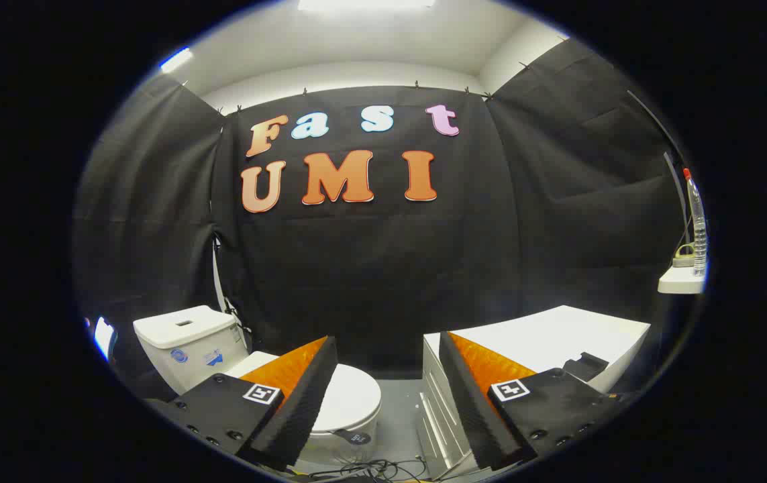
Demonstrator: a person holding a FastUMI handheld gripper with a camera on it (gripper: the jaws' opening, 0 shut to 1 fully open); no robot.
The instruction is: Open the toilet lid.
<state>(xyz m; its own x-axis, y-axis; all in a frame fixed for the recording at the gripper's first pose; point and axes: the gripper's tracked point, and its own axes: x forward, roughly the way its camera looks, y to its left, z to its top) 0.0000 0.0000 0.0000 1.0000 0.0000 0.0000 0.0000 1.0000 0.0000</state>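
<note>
A white toilet stands low on the left, its tank (188, 342) against the black cloth wall. Its lid (349, 399) lies flat and closed over the bowl, partly hidden behind my left finger (289, 396). My gripper (386, 365) is open, with a wide gap and nothing between the fingers. It hangs above and well short of the toilet. The right finger (484, 396) covers part of the white cabinet.
A white cabinet (557, 339) with drawer fronts stands to the right of the toilet. Grey floor (400, 416) runs between them, with loose cables (363, 469) near the toilet's foot. A small shelf (682, 278) holding a clear bottle (695, 221) sits high on the far right.
</note>
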